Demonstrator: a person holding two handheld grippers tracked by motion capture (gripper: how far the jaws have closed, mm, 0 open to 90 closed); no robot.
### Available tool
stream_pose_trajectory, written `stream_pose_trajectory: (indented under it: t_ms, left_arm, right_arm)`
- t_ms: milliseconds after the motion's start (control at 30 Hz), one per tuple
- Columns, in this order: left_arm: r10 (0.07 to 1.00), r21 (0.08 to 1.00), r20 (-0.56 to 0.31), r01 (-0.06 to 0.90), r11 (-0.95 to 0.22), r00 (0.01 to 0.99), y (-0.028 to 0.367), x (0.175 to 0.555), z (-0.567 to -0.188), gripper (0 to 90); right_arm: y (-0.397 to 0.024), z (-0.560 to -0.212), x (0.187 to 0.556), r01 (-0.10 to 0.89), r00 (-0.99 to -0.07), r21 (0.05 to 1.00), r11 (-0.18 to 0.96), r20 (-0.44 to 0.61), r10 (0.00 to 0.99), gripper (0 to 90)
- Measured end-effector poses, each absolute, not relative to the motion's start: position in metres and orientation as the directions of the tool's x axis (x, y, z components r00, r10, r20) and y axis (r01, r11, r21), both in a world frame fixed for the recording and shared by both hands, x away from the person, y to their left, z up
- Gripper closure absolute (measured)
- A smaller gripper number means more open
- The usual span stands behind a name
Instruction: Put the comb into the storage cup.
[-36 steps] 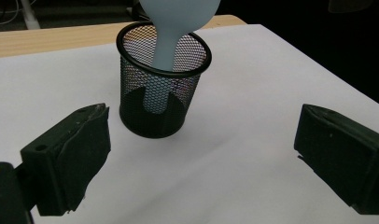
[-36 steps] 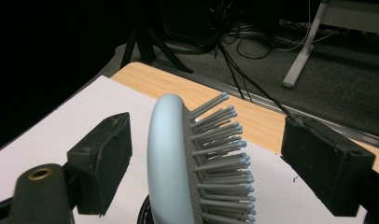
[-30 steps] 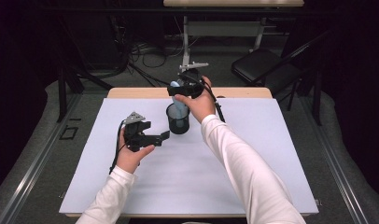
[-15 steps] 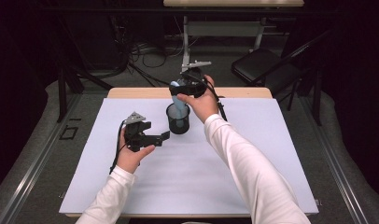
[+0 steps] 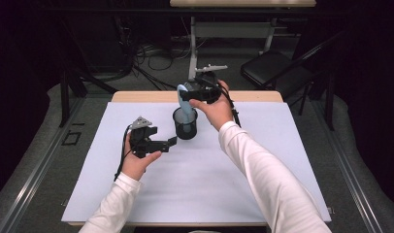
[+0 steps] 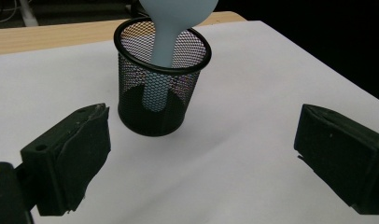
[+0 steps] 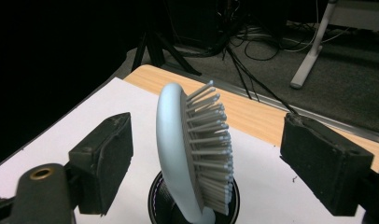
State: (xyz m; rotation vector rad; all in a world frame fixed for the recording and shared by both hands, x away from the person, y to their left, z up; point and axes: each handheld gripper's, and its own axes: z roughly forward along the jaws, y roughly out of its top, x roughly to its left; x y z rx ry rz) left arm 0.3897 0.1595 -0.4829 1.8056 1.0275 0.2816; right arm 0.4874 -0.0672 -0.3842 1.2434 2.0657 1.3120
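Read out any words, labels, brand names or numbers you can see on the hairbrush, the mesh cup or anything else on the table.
None: no readable text anywhere.
hairbrush: plain pale blue back and grey bristles, no brand mark showing.
mesh cup: bare black wire mesh, no label.
table cover: blank white sheet.
left gripper and right gripper: black pads, no markings.

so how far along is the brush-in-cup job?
Mostly done: the pale blue hairbrush stands handle-down inside the black mesh cup, head leaning above the rim. In hand: the right hand-held gripper brackets the head, jaws open, pads apart from it. Left: backing that gripper away. The left hand-held gripper sits open beside the cup.
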Motion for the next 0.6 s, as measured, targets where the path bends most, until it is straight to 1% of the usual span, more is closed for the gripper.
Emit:
stream_pose_trajectory:
  t_ms: [167, 267, 400, 433, 533, 600]
  left_arm:
    - [0.751, 0.845, -0.25, 0.517, -0.139, 0.611, 0.161, 0.39, -0.482, 3.8]
    - [0.752, 0.846, -0.254, 0.517, -0.133, 0.609, 0.162, 0.39, -0.482, 3.8]
    - [0.753, 0.847, -0.254, 0.515, -0.129, 0.607, 0.163, 0.39, -0.481, 3.8]
    - [0.754, 0.847, -0.254, 0.515, -0.129, 0.606, 0.163, 0.39, -0.481, 3.8]
    - [0.755, 0.847, -0.253, 0.515, -0.13, 0.606, 0.163, 0.39, -0.481, 4.0]
    - [0.754, 0.848, -0.252, 0.514, -0.13, 0.606, 0.163, 0.389, -0.48, 4.0]
  right_arm:
    - [-0.073, -0.383, 0.482, 0.478, -0.539, 0.863, 0.162, 0.142, 0.831, 15.7]
    - [-0.077, -0.38, 0.48, 0.472, -0.543, 0.863, 0.179, 0.124, 0.831, 14.6]
    - [-0.083, -0.379, 0.476, 0.458, -0.542, 0.874, 0.164, 0.128, 0.831, 14.0]
    - [-0.085, -0.379, 0.475, 0.457, -0.543, 0.874, 0.163, 0.129, 0.83, 12.8]
    - [-0.089, -0.38, 0.473, 0.454, -0.546, 0.876, 0.162, 0.13, 0.827, 5.2]
    - [-0.092, -0.38, 0.472, 0.453, -0.551, 0.876, 0.168, 0.126, 0.825, 4.6]
